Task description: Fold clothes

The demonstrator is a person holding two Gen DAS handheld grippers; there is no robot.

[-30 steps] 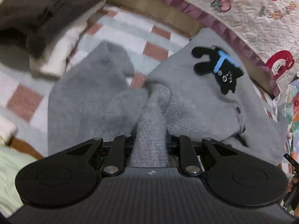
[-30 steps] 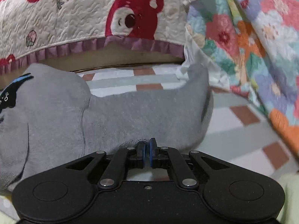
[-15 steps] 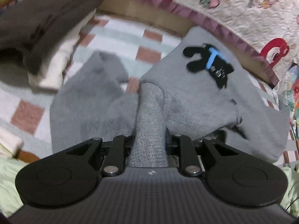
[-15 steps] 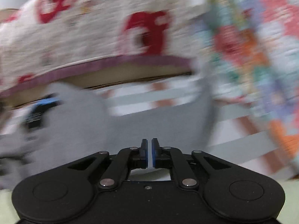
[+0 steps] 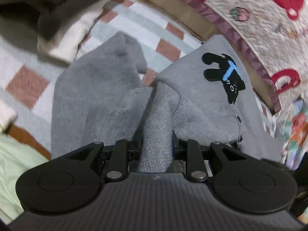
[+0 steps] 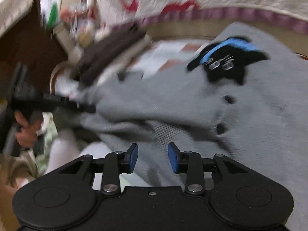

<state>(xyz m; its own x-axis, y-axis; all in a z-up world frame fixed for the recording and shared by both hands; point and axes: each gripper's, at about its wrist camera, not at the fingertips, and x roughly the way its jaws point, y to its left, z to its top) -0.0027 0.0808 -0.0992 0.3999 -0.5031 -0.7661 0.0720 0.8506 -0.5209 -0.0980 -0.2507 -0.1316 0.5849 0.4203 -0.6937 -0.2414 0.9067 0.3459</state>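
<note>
No legible text, label, brand or number anywhere in either view. Only pictures, no words: a black cat motif (image 5: 224, 77) with a blue band on the grey sweater (image 5: 202, 104), and red bear shapes beside a small strawberry on the quilted cover (image 5: 256, 19). Faint coloured marks near the strawberry on that cover too blurred and small to read. Right wrist view too smeared to yield any lettering.

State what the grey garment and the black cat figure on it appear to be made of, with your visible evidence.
Grey garment: probably knitted yarn, soft and matte; fine ribbed stitches show. Black cat figure: looks like a stitched-on fabric patch, flat and matte with white thread details, though blur leaves this uncertain.
</note>
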